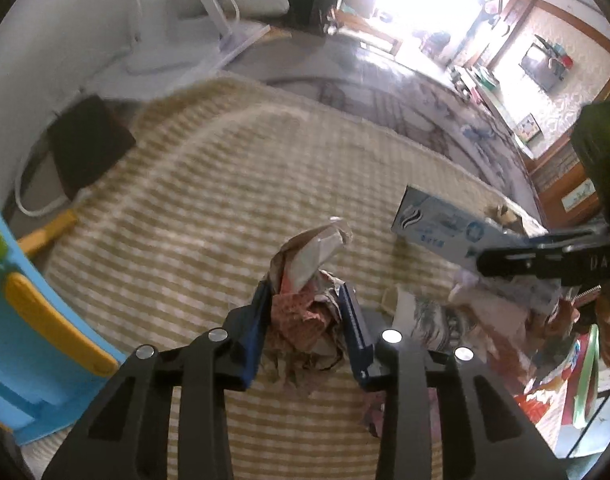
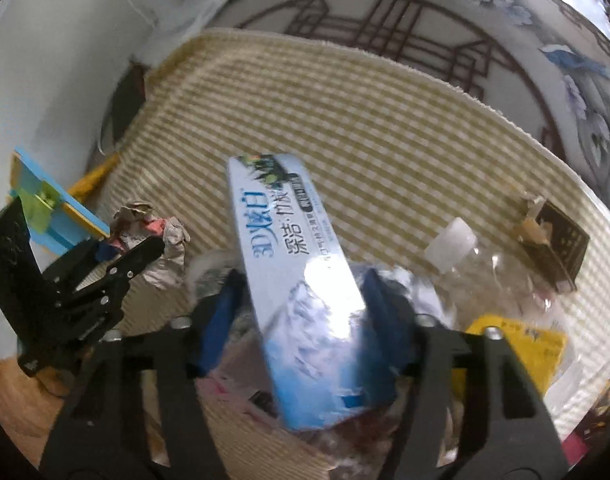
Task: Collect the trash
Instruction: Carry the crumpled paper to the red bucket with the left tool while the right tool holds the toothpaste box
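Note:
My left gripper (image 1: 307, 300) is shut on a crumpled paper wad (image 1: 309, 276) and holds it over the checked beige mat (image 1: 209, 184). The wad (image 2: 153, 236) and left gripper (image 2: 137, 256) also show at the left of the right wrist view. My right gripper (image 2: 301, 292) is shut on a long blue-white toothpaste box (image 2: 289, 264), which sticks forward between the blue pads. The box (image 1: 441, 224) and right gripper (image 1: 481, 260) show at the right of the left wrist view, above a pile of wrappers (image 1: 505, 320).
A clear plastic bottle with a white cap (image 2: 485, 268), a yellow packet (image 2: 517, 340) and a small dark box (image 2: 557, 240) lie on the mat at the right. A blue and yellow plastic toy (image 1: 21, 308) stands at the left. A dark pad (image 1: 89, 144) lies by the wall.

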{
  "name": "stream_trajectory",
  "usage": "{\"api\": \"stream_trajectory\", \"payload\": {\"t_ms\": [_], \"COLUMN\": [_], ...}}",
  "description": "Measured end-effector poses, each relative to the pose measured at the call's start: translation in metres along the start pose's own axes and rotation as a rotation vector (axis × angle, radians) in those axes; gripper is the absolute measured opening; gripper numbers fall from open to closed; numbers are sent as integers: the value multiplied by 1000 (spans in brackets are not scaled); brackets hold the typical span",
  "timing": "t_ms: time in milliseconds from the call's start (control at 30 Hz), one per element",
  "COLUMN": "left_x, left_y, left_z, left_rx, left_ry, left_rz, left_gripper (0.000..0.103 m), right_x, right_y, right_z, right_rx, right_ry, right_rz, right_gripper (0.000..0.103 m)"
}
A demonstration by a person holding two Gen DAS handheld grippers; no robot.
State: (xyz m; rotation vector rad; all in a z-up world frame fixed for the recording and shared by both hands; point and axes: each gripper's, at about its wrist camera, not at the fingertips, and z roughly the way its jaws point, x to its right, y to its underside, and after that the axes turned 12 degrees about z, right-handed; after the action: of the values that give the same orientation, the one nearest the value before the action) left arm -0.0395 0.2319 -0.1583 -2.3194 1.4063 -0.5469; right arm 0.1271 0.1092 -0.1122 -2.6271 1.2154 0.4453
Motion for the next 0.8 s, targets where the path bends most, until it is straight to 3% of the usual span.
{"api": "stream_trajectory", "payload": {"t_ms": [100,300,500,700,800], "left_x": [-1,11,55,106,130], "left_y": [-7,-20,-36,-41,-35], "left_z": [-17,-59,-90,-108,-112], "left_rx": [44,134,222,277,276], "left_ry": [-16,12,70,104,118], "left_rz": [-9,-16,76,195,248], "left_gripper": [32,32,33,33,33], "right_x": [0,2,9,13,15], "right_y": [15,70,135,181,195], "right_z": [-36,-110,-167,-192,-200], "right_rx": [121,385,650,816,852], "right_ry": [-85,-143,-125,-70,-39], "right_rz": [50,136,227,280,282], "right_gripper": [49,49,49,49,49]}}
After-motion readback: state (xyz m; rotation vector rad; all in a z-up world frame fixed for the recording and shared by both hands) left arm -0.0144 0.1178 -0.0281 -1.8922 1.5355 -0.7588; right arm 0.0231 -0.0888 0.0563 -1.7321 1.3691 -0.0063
